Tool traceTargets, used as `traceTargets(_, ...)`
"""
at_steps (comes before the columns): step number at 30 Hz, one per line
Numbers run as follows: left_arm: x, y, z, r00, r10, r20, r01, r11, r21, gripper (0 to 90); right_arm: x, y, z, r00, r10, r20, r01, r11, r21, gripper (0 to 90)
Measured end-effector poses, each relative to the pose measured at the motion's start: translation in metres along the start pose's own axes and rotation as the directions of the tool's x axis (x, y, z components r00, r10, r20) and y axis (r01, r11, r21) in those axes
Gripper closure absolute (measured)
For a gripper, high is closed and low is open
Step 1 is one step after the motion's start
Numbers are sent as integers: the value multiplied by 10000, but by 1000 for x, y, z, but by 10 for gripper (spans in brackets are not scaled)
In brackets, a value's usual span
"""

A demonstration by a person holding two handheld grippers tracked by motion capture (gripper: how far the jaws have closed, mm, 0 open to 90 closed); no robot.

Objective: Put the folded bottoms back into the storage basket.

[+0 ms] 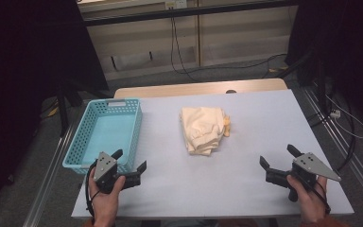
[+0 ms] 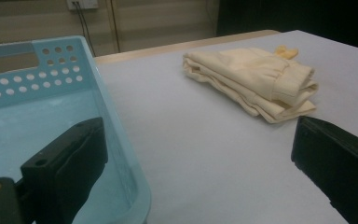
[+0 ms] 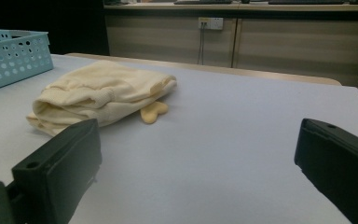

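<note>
Cream-yellow cloth, a folded garment (image 1: 202, 129), is lying near the middle of the white table (image 1: 246, 142), and it is what I am watching most closely. From the high view it is sitting well apart from both tools, roughly between them and farther from me. A small yellow bit is poking out from under its far right edge; I cannot tell what that is.

I am holding the left gripper (image 1: 131, 159) at the near left of the table, right beside the near right corner of the light blue basket (image 1: 87, 124). Its jaws are standing wide apart with nothing between them. In the left gripper view one jaw is hanging over the basket's inside and the other over the bare table, with the garment ahead and to the right.

I am holding the right gripper (image 1: 278, 156) at the near right, its jaws likewise spread wide and gripping nothing, hovering over bare tabletop. In the right gripper view the garment is lying ahead and to the left, with the basket beyond it at the left edge
</note>
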State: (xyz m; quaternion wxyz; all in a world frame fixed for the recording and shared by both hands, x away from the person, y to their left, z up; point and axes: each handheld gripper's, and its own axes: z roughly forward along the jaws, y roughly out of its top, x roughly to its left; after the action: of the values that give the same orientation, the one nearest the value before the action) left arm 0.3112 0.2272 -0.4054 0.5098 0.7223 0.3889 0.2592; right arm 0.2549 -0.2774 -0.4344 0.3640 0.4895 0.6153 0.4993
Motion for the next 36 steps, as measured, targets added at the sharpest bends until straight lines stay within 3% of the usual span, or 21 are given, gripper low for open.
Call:
traceTargets(8,-3,3,3,9992,106,381,-117,9995,278,47,-1,-1,3,9995,196,-243,-193,9998,101,10)
traceTargets(19,-10,6,10,9980,341,523,-361,9986,378,54,-1,-1,3,9990,219,-378,-213,9997,144,10)
traceTargets(21,-10,7,11,9960,351,823,-382,9986,370,53,0,-1,3,9989,193,-420,-187,9997,150,10)
traceTargets(26,-13,10,14,9933,361,1097,-413,9981,448,55,1,-1,4,9988,185,-447,-178,9997,163,10)
traceTargets(36,-19,20,34,9901,455,1331,-543,9965,630,56,-1,-1,4,9985,230,-497,-221,9996,179,10)
